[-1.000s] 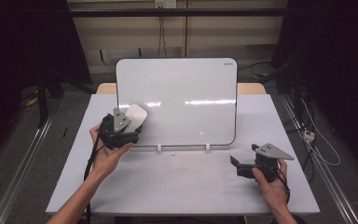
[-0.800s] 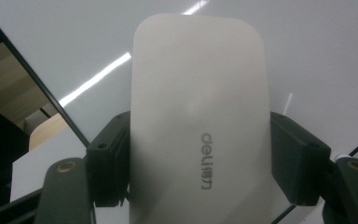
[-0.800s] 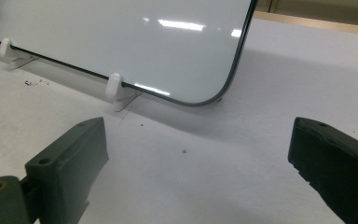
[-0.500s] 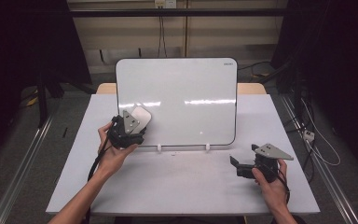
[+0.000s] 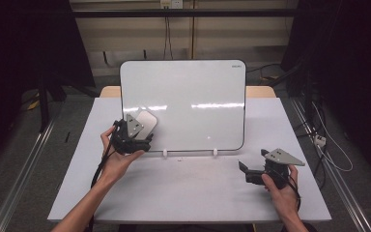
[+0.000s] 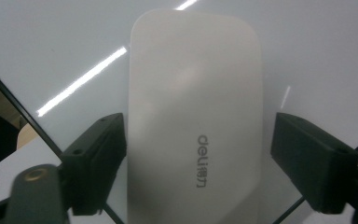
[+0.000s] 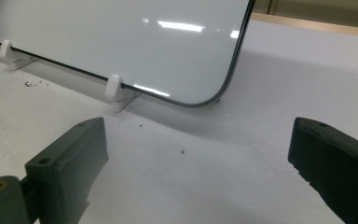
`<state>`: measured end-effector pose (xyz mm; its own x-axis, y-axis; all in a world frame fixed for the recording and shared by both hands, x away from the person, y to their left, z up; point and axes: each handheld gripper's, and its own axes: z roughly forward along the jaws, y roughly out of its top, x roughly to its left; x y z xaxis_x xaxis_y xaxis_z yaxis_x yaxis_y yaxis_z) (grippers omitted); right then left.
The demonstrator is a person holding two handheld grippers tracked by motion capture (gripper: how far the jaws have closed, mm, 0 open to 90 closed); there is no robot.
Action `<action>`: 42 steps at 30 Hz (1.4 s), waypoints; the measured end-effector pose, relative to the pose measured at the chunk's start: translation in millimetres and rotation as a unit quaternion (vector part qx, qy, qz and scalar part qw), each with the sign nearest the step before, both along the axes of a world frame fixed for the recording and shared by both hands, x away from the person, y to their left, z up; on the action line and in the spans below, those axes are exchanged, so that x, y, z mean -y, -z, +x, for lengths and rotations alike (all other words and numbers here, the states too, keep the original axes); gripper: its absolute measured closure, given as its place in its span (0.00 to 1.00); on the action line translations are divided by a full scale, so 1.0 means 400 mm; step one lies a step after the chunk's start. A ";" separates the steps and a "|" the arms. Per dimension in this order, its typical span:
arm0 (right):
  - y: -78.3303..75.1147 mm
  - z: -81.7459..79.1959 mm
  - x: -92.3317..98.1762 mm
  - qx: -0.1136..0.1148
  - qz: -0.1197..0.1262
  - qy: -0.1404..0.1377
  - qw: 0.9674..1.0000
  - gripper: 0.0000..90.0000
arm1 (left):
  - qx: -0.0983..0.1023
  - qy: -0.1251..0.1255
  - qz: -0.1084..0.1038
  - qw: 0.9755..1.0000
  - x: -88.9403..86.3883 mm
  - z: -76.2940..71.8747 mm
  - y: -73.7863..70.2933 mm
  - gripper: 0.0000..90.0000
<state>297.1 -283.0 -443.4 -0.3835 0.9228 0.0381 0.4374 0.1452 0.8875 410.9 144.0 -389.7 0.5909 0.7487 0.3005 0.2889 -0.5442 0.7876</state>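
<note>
1. Your left gripper (image 5: 142, 140) sits at the lower left part of the upright white glossy whiteboard with the thin black rim (image 5: 183, 104). Its jaws have just been opening: the flat, rounded-rectangle white plastic eraser (image 6: 193, 116) lies between them, one jaw at its edge, the other standing clear with a visible gap, so nothing is gripped.
2. The step in hand appears to be letting go of the eraser on the board face. Draw your left hand straight back along the jaw line, so neither pad drags the eraser sideways.
3. Open the jaws a little wider first; the near jaw looks almost in contact with the eraser's edge.
4. Check that the eraser clings before leaving; whether it holds by magnet cannot be told.
5. Your right gripper (image 5: 251, 173) rests low over the white table top (image 5: 188, 193), near the board's lower right corner, jaws wide apart and empty.
6. The eraser (image 5: 146, 119) is smooth and matt, with grey lettering printed along one long side and softly rounded corners; it lies flat against the board just above its bottom edge.
</note>
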 end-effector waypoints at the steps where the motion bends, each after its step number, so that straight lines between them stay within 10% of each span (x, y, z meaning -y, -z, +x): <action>1: 0.000 0.000 0.000 0.000 0.000 0.000 1.000 0.05 | 0.000 0.000 0.000 1.000 0.000 0.000 0.000 0.15; 22: 0.000 0.002 -0.006 -0.001 -0.002 -0.002 1.000 0.05 | -0.050 0.024 -0.130 0.990 -0.049 -0.057 -0.047 0.05; 35: 0.001 0.002 -0.006 -0.001 -0.002 -0.002 1.000 0.05 | -0.060 0.000 -0.130 0.990 -0.093 -0.099 -0.022 0.07; 42: 0.001 0.002 -0.005 0.000 -0.002 -0.001 1.000 0.05 | -0.051 -0.004 -0.101 0.994 -0.107 -0.119 0.017 0.05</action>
<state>297.7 -281.0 -443.6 -0.3846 0.9224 0.0344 0.4380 0.1496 0.8864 363.4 186.9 -396.5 0.6038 0.7928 0.0827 0.3766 -0.3752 0.8470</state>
